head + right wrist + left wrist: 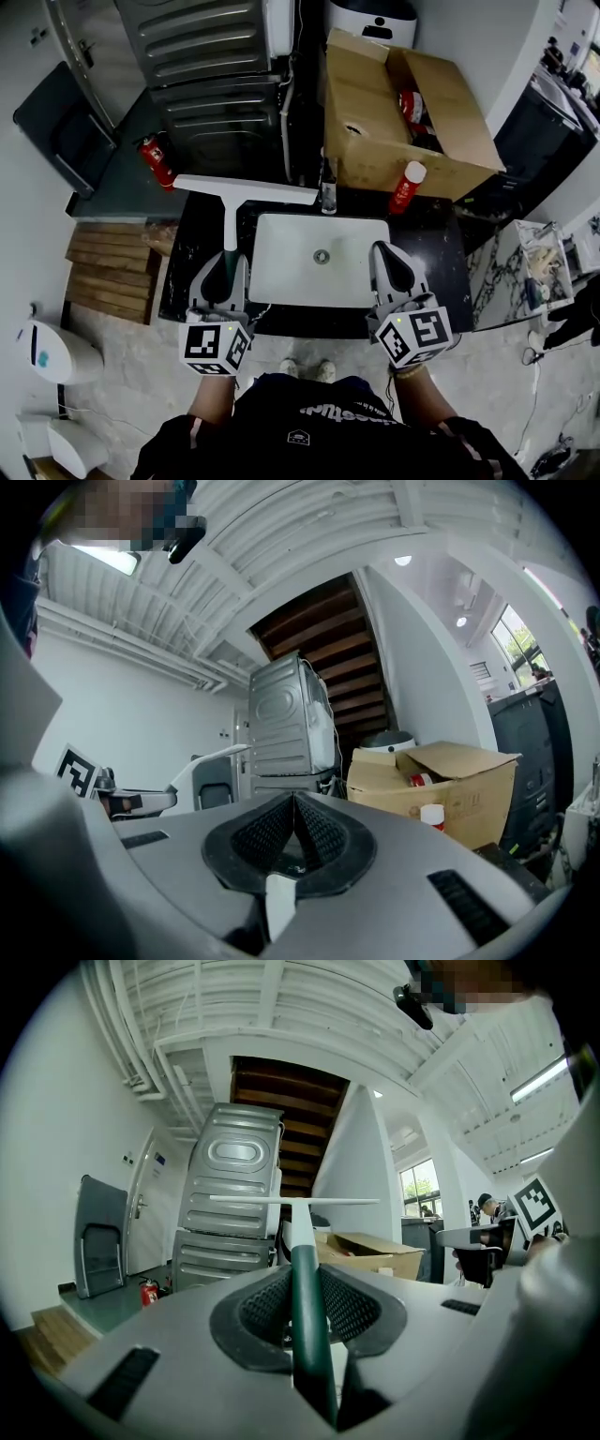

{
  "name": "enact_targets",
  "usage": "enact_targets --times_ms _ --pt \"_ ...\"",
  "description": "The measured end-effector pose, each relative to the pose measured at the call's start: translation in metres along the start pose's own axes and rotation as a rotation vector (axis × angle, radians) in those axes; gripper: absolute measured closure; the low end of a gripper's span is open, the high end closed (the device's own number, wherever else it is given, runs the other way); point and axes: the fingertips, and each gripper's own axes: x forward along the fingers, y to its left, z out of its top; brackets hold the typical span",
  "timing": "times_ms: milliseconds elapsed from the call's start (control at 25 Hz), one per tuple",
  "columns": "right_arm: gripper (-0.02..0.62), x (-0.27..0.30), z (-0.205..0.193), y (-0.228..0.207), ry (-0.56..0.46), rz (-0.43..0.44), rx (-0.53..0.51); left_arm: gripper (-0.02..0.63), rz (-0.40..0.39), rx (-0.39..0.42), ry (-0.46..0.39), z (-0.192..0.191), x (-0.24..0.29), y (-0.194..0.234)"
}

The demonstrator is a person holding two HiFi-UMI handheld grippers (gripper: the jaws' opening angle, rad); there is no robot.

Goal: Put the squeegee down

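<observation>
The squeegee [246,189] has a long white blade and a dark green handle. My left gripper [226,262] is shut on that handle and holds it out level over the left side of the dark countertop [192,272]. In the left gripper view the green handle [306,1307] runs between the pads, with the white blade crosswise ahead. My right gripper [387,255] hovers at the right edge of the white sink [281,272]. In the right gripper view its pads [319,832] meet with nothing between them at the right gripper's tip [293,805].
A faucet [328,195] stands behind the sink, with a red bottle [405,187] to its right. An open cardboard box [375,131] sits at the back right and a grey ribbed appliance [211,84] at the back left. A fire extinguisher [155,161] lies left of it, beside wooden steps [108,272].
</observation>
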Motion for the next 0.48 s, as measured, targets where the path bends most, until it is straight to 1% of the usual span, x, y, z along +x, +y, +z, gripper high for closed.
enact_targets --times_ms 120,200,280,480 --pt "0.557 0.015 -0.009 0.001 0.003 -0.006 0.011 0.508 0.011 -0.014 0.026 -0.017 0.011 0.014" --pt "0.557 0.029 -0.019 0.002 0.013 -0.005 0.013 0.508 0.027 -0.031 0.066 -0.036 0.024 0.029" --pt "0.557 0.044 -0.03 0.005 0.029 -0.003 0.011 0.508 0.049 -0.052 0.132 -0.064 0.038 0.048" --pt "0.557 0.078 -0.073 0.011 0.085 0.005 0.012 0.507 0.1 -0.143 0.341 -0.154 0.066 0.093"
